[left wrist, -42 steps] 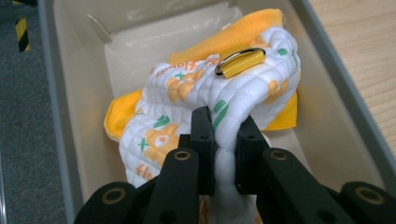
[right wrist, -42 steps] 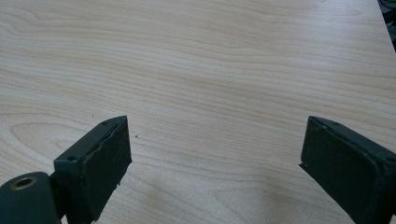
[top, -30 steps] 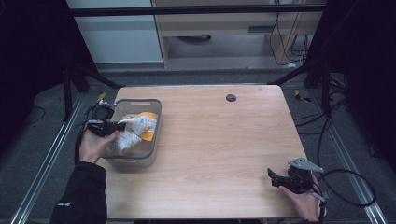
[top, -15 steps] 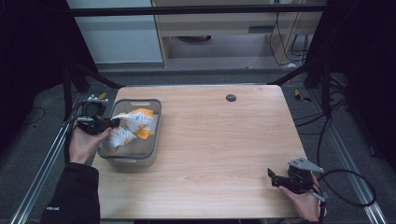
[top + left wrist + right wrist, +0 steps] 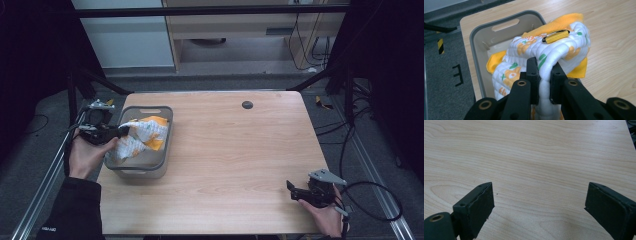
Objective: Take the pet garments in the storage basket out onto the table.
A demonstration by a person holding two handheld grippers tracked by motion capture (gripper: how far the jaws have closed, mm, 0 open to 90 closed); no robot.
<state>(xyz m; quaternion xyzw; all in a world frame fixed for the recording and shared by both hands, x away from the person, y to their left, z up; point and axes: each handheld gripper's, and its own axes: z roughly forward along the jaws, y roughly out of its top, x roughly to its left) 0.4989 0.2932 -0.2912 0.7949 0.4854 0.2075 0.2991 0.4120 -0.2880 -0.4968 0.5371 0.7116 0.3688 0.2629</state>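
Left gripper is clamped on a fold of the quilted cloth — the jaws pinch a white padded ridge between them, as the left gripper view shows. The cloth is white with orange and green print and an orange backing or edge; a small yellow-and-metal clip or ring sits on top of the bunched part. Most of the cloth hangs over and inside the grey plastic bin; the pinched part is lifted above the bin's near side.

In the high view the left gripper is at the bin's left rim, held by the left hand, which is off the table's left edge. The bin stands at the left side of the wooden table, its handle slot at the far end. The cloth is draped across the bin's far half, partly raised toward the gripper.

Right gripper is at the table's near right corner, held low by the right hand, well apart from the bin. Its jaws stand wide apart with nothing between them — the right gripper view has bare wood grain in the gap.

A small dark round disc sits near the table's far edge, apart from everything else.
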